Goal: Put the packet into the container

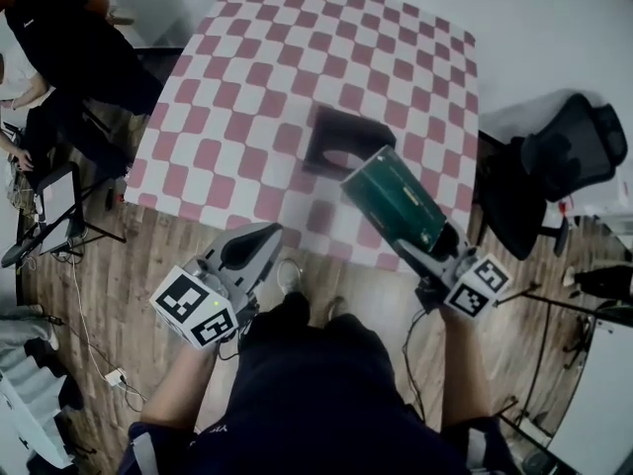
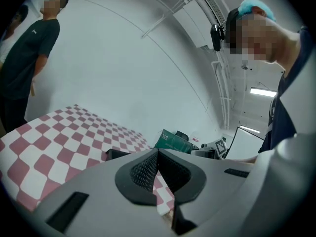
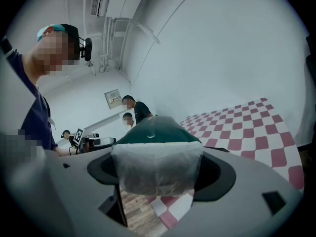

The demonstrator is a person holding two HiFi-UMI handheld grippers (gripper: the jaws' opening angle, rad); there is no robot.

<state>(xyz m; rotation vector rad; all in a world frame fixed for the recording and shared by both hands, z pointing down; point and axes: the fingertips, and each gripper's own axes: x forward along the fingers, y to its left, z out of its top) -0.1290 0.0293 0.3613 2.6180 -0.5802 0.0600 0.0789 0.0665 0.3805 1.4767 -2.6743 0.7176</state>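
The packet [image 1: 394,198] is dark green with a clear end, and my right gripper [image 1: 415,252] is shut on that end. It hangs tilted over the table's near right part, its far end close to the black container [image 1: 341,141]. In the right gripper view the packet [image 3: 154,132] fills the space between the jaws of my right gripper [image 3: 156,181]. My left gripper [image 1: 259,236] is shut and empty, held off the near edge of the checked table [image 1: 227,117]. From my left gripper [image 2: 158,155] I see its pads meeting, with the packet [image 2: 172,141] and the container [image 2: 116,154] beyond.
A black office chair [image 1: 564,156] stands right of the table. People [image 1: 64,38] stand at the far left beside stands and a screen [image 1: 57,201]. Cables [image 1: 89,334] trail over the wooden floor. Two more people [image 3: 134,108] show in the distance.
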